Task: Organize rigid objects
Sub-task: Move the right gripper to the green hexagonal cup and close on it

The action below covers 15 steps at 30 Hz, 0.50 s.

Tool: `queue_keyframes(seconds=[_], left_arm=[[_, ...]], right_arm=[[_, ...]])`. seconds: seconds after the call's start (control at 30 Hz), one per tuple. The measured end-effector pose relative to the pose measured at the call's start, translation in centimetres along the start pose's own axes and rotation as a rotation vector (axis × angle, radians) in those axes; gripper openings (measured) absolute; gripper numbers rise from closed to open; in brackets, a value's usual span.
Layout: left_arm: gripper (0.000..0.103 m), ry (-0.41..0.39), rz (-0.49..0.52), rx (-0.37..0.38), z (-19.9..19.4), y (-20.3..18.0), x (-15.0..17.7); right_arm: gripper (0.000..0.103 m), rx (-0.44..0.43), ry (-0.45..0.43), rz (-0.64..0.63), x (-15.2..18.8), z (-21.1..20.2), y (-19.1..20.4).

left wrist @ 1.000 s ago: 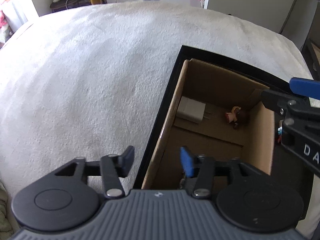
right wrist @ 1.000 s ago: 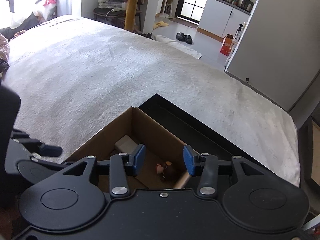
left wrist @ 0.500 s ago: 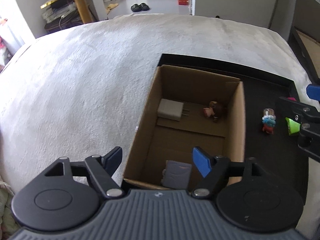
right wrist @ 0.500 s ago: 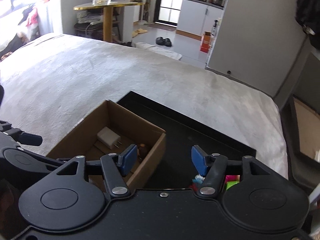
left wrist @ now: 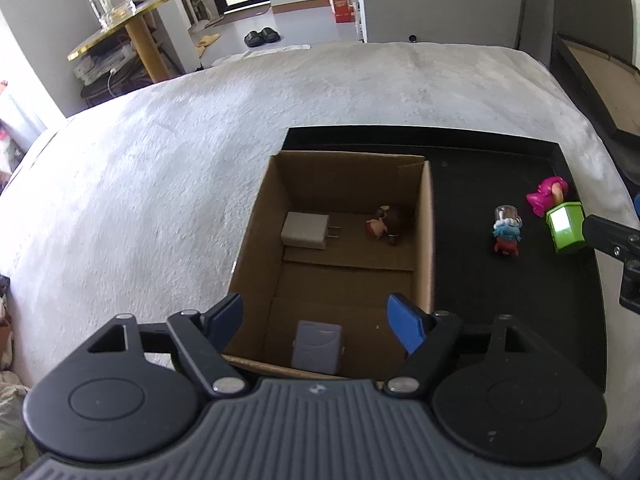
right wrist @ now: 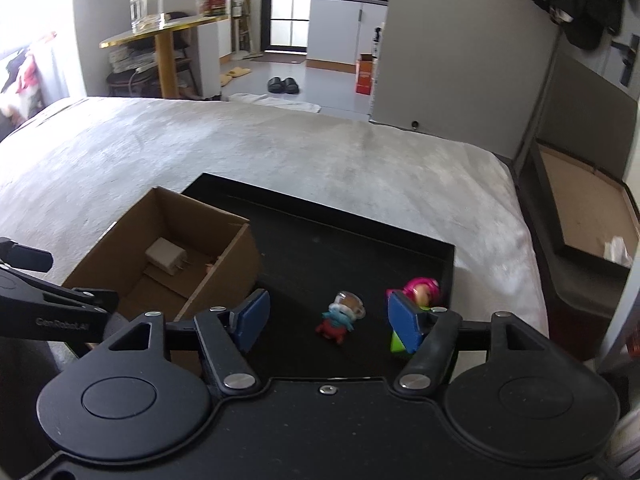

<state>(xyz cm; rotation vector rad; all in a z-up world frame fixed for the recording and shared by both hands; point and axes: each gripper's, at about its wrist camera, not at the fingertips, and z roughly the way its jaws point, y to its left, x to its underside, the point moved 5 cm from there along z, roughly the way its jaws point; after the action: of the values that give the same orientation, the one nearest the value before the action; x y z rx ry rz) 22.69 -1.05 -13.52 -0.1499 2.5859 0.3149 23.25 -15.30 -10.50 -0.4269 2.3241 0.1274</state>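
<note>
Standing spread with nothing between its blue pads, the right claw is found above the black tray; its jaws have just been opening. The left claw is likewise released and empty, its jaws having opened further a moment ago, and it hangs over the near end of the cardboard box.

Items already stowed in the box are noted: a grey block at the near wall, a white charger and a small brown figure farther in.

Three items are left on the tray, on the bed: a small figure in red and blue nearest the right claw, a green block partly hidden behind the right pad, and a pink figure just beyond it.

It is judged that the red and blue figure should be taken next. The claw should be centred over it, lowered until the pads flank its body, and closed squarely, since the toy is rounded and may roll or slip. The neighbouring green block should be kept clear of the outer pad during descent.
</note>
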Motion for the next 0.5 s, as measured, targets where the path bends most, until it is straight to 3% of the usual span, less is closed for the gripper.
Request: queue_keyframes(seconds=[0.5], left_arm=[[0.079, -0.016, 0.08, -0.051, -0.3, -2.8, -0.9]], right_arm=[[0.065, 0.007, 0.001, 0.124, 2.6, 0.7, -5.1]])
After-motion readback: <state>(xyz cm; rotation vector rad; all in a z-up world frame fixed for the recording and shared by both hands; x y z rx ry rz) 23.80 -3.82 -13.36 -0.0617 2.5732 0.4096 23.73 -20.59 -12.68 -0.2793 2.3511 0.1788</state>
